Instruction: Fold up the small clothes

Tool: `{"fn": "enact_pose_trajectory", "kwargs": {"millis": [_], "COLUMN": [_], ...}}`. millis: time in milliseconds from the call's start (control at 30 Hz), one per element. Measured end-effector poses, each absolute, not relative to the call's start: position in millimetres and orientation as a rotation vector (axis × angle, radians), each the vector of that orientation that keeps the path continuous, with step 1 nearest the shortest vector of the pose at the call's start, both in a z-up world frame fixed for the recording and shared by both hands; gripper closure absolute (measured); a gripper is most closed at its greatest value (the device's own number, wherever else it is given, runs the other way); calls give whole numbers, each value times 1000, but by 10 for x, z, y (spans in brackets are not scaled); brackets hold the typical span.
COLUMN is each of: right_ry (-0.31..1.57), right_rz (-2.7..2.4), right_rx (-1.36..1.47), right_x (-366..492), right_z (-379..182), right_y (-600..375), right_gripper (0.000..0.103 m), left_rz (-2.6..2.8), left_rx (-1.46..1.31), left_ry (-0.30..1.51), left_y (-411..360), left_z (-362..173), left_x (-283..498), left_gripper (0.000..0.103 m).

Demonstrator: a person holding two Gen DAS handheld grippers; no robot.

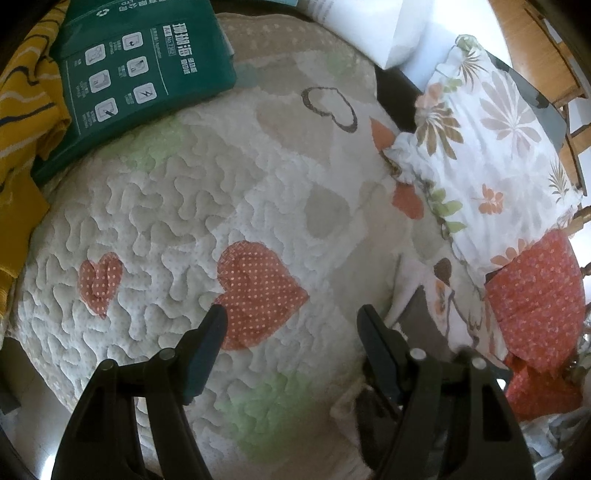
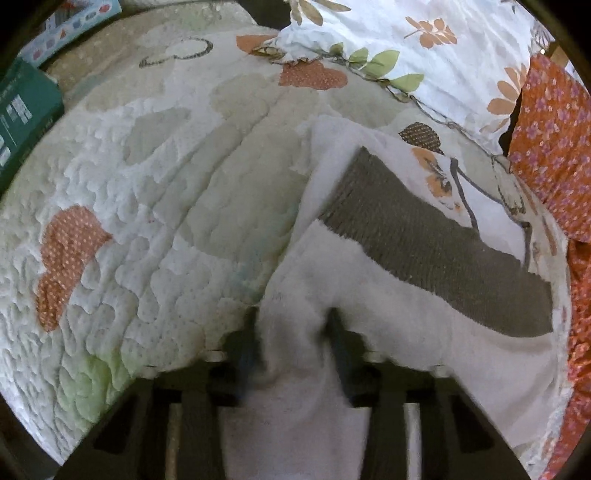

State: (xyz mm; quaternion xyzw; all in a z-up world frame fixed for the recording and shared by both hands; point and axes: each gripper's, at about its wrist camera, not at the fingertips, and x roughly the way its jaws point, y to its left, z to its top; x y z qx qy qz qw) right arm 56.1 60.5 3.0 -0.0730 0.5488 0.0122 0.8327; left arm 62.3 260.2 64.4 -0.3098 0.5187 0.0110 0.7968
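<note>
Low in the right wrist frame, my right gripper [image 2: 291,347] pinches a white garment with a grey band [image 2: 424,236], though motion blur softens the fingers. My left gripper [image 1: 291,317] hangs wide open over the heart-patterned quilt [image 1: 155,206], holding nothing.

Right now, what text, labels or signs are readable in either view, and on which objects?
"A4": on the green package, seen upside down.
Recycling symbol: the same package.
Large white Chinese characters, icon captions: too blurred and inverted to read.
Patterned box in the right wrist view: pictures only, nothing legible.

left claw [image 1: 291,314] spread, right claw [image 2: 291,325] clamped
</note>
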Motion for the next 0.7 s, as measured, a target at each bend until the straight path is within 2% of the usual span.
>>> {"fn": "enact_pose_trajectory", "kwargs": {"millis": [100, 233, 433, 600, 700], "right_ry": [1169, 1103, 971, 1031, 1036], "right_rz": [102, 125, -82, -299, -246], "right_rx": [14, 242, 442, 501, 652], "right_x": [564, 478, 31, -541, -739], "right_z": [120, 442, 737, 225, -82], "right_y": [280, -548, -2312, -3306, -3604], "right_gripper": [89, 90, 90, 88, 85], "left_rz": [11, -30, -123, -197, -223], "left_rx": [-647, -607, -504, -407, -368], "left_ry": [1115, 1142, 1198, 1255, 1279], "left_y": [2464, 2171, 1573, 1061, 827], "left_z": [652, 631, 567, 467, 416], "left_x": [640, 659, 652, 691, 689], "left_gripper": [31, 31, 31, 31, 31]}}
